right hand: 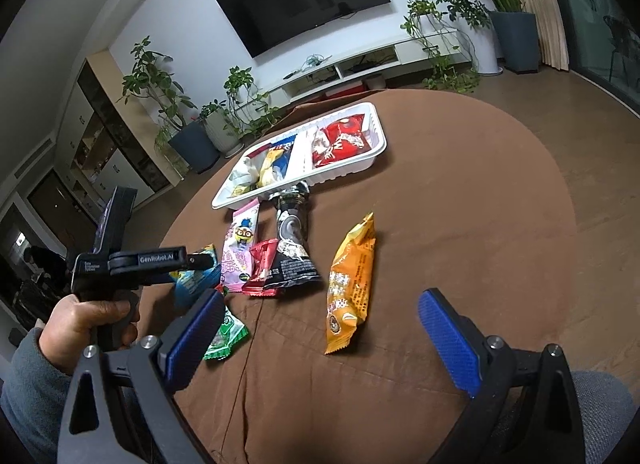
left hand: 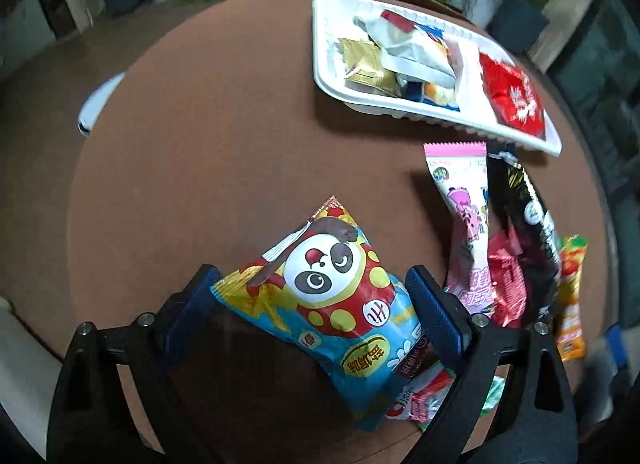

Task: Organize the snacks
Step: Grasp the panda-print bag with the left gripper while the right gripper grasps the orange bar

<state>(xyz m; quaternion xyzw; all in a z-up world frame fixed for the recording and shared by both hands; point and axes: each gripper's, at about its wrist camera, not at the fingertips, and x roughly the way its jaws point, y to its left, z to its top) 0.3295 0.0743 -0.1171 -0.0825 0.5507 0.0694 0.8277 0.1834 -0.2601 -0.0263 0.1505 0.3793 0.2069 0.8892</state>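
A blue panda snack bag (left hand: pixel 340 304) lies flat on the brown table, between the blue pads of my left gripper (left hand: pixel 312 276). The jaws are open wide, with a pad close to each side of the bag. Under the bag's near end lies a green and red packet (left hand: pixel 420 400). My right gripper (right hand: pixel 320 300) hangs open and empty over the table's near part, next to an orange packet (right hand: pixel 352 284). The white tray (right hand: pixel 380 151) at the back holds red packets in one compartment and gold, white and blue ones in the other.
Pink (right hand: pixel 240 252), small red (right hand: pixel 262 268) and black (right hand: pixel 292 248) packets lie in a row before the tray. A green packet (right hand: pixel 226 338) lies by my right gripper's left finger. A hand (right hand: pixel 80 320) holds the left gripper. The round table's edge curves close on the left.
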